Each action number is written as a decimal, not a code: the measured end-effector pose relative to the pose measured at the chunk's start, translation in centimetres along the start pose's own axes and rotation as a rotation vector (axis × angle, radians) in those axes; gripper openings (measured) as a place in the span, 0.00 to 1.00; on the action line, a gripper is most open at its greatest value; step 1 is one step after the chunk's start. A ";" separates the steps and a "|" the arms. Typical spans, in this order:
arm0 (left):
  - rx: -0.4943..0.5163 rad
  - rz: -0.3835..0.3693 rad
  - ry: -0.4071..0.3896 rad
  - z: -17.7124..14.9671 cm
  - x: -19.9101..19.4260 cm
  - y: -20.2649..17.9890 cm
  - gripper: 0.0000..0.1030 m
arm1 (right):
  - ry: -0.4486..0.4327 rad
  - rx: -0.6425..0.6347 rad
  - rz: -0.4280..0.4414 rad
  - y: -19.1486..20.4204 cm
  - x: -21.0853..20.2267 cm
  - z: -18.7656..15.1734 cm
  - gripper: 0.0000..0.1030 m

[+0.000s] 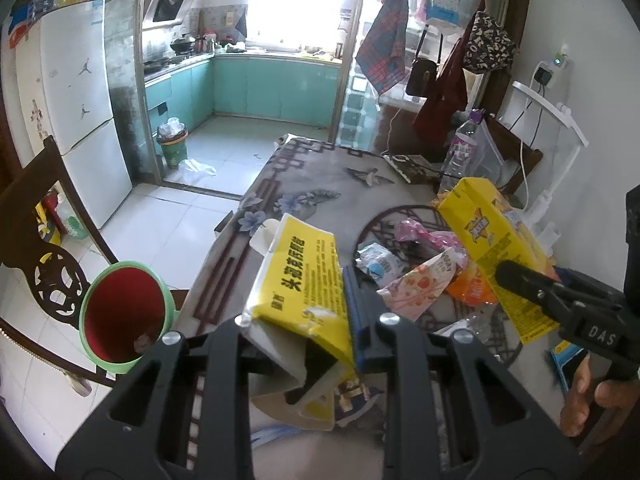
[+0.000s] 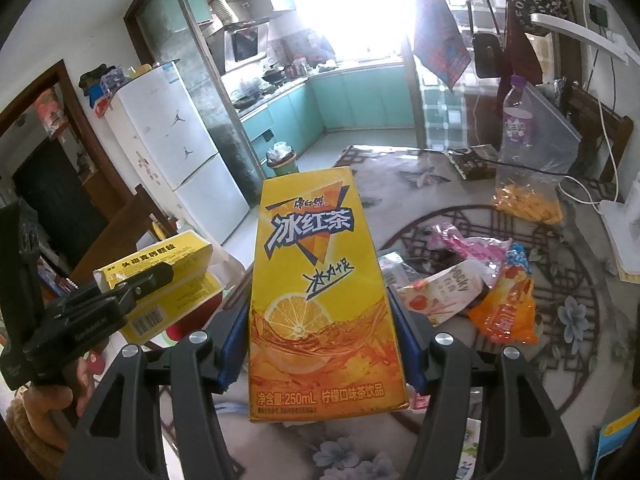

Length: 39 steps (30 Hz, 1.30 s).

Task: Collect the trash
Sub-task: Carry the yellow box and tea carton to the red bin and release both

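Note:
My left gripper (image 1: 308,332) is shut on a torn yellow medicine box (image 1: 304,280) and holds it above the table edge, near a green bin with a red liner (image 1: 124,316) at the lower left. The box also shows in the right wrist view (image 2: 160,288). My right gripper (image 2: 320,344) is shut on a yellow iced-tea carton (image 2: 316,280), held upright above the table; the carton also shows in the left wrist view (image 1: 496,248). Several wrappers lie on the table: a pink one (image 2: 464,244), an orange one (image 2: 508,312), a strawberry-print one (image 1: 420,284).
The table (image 1: 320,184) has a flowered cloth. A plastic bottle (image 2: 516,120), a clear bag with yellow snacks (image 2: 528,196), a white lamp (image 1: 560,148) and cables stand at its far right. A dark wooden chair (image 1: 44,240) is by the bin. A fridge (image 1: 80,100) stands left.

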<state>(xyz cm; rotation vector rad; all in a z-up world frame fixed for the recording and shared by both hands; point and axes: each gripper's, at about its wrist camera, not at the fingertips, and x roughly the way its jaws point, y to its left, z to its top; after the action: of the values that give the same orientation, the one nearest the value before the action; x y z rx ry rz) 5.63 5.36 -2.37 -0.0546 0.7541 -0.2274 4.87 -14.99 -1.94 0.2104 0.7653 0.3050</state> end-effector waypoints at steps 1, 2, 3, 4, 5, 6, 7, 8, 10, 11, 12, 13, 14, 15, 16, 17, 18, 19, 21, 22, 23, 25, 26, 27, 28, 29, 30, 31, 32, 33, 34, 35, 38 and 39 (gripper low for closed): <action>-0.004 0.005 0.001 -0.1 -0.1 0.5 0.24 | 0.001 0.001 0.004 0.2 0.2 0.0 0.58; -0.009 0.009 0.003 -0.1 -0.1 0.9 0.24 | 0.005 0.001 0.009 0.5 0.5 0.0 0.58; -0.012 0.012 0.004 -0.2 -0.1 1.2 0.24 | 0.009 -0.002 0.013 0.9 0.7 0.0 0.58; -0.018 0.015 0.005 -0.3 -0.2 1.6 0.24 | 0.013 -0.006 0.013 1.3 1.1 -0.1 0.58; -0.023 0.018 0.006 -0.3 -0.1 2.1 0.24 | 0.016 -0.008 0.012 1.6 1.3 -0.1 0.58; -0.029 0.017 0.008 -0.4 -0.1 2.5 0.24 | 0.020 -0.008 0.011 2.0 1.6 -0.1 0.58; -0.036 0.015 0.011 -0.5 -0.1 3.0 0.24 | 0.022 -0.008 0.010 2.2 1.7 -0.1 0.58; -0.039 0.013 0.013 -0.4 0.0 3.4 0.24 | 0.025 -0.009 0.006 2.6 2.0 0.0 0.58; -0.044 0.007 0.016 -0.4 0.3 4.3 0.24 | 0.025 -0.014 -0.005 3.3 2.4 0.2 0.58; -0.045 0.002 0.018 -0.3 0.4 4.7 0.24 | 0.021 -0.012 -0.012 3.7 2.7 0.3 0.58; -0.044 -0.004 0.019 -0.2 0.5 5.2 0.24 | 0.016 -0.007 -0.017 3.9 3.0 0.5 0.59; -0.037 -0.012 0.021 -0.1 0.7 5.8 0.24 | 0.011 0.002 -0.023 4.2 3.3 0.6 0.59; -0.030 -0.019 0.023 0.0 0.8 6.3 0.24 | 0.007 0.019 -0.031 4.6 3.7 0.7 0.59; -0.024 -0.026 0.026 0.1 0.9 6.8 0.24 | 0.010 0.036 -0.036 5.0 4.2 0.8 0.59; -0.020 -0.035 0.027 0.5 0.9 7.5 0.24 | 0.013 0.045 -0.037 5.3 4.5 1.0 0.59; -0.018 -0.040 0.025 0.7 0.9 8.2 0.24 | 0.014 0.050 -0.043 5.9 5.0 1.1 0.59; -0.017 -0.045 0.025 0.9 1.0 8.9 0.24 | 0.011 0.049 -0.057 6.5 5.4 1.3 0.59; -0.016 -0.052 0.028 1.0 1.1 9.7 0.24 | 0.009 0.053 -0.063 7.0 5.6 1.4 0.59; -0.009 -0.061 0.034 1.3 1.2 10.9 0.24 | 0.002 0.062 -0.069 8.3 6.3 1.7 0.59; -0.005 -0.067 0.034 1.4 1.3 11.7 0.24 | 0.001 0.059 -0.074 8.8 6.6 1.8 0.59; -0.004 -0.073 0.035 1.5 1.3 12.5 0.24 | 0.001 0.054 -0.081 9.8 7.0 1.8 0.59; -0.002 -0.084 0.039 1.8 1.6 13.7 0.24 | 0.003 0.050 -0.087 11.0 7.6 1.8 0.59; 0.001 -0.090 0.041 1.9 1.7 14.2 0.24 | 0.003 0.047 -0.092 11.7 7.9 1.7 0.59; 0.003 -0.096 0.042 1.9 1.8 14.7 0.24 | 0.002 0.044 -0.097 12.4 8.2 1.7 0.59; 0.006 -0.103 0.043 2.0 1.9 15.2 0.24 | 0.002 0.042 -0.102 12.8 8.4 1.7 0.59; 0.008 -0.109 0.045 2.1 2.0 15.5 0.24 | 0.001 0.039 -0.109 13.4 8.6 1.7 0.59; 0.010 -0.116 0.047 2.2 2.1 16.0 0.24 | -0.001 0.037 -0.115 13.9 8.8 1.7 0.59; 0.013 -0.123 0.049 2.3 2.3 16.5 0.24 | -0.004 0.037 -0.122 14.5 9.0 1.7 0.59; 0.015 -0.129 0.051 2.3 2.4 16.9 0.24 | -0.005 0.037 -0.126 14.8 9.0 1.7 0.59; 0.016 -0.133 0.052 2.4 2.5 17.2 0.24 | -0.008 0.037 -0.130 15.3 9.1 1.7 0.59; 0.018 -0.139 0.054 2.4 2.6 17.7 0.24 | -0.010 0.038 -0.134 15.5 9.2 1.6 0.59; 0.018 -0.142 0.055 2.5 2.6 18.1 0.24 | -0.012 0.039 -0.137 15.9 9.4 1.7 0.59; 0.016 -0.147 0.057 2.5 2.7 19.4 0.24 | -0.008 0.038 -0.139 17.1 10.1 1.8 0.59; 0.012 -0.145 0.059 2.5 2.7 20.0 0.24 | -0.004 0.035 -0.136 17.4 10.4 1.8 0.59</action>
<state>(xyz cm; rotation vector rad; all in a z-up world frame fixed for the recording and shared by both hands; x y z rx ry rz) 12.94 24.13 -5.00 -0.0919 0.8082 -0.3732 9.89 4.71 -2.23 0.1912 0.7774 0.1620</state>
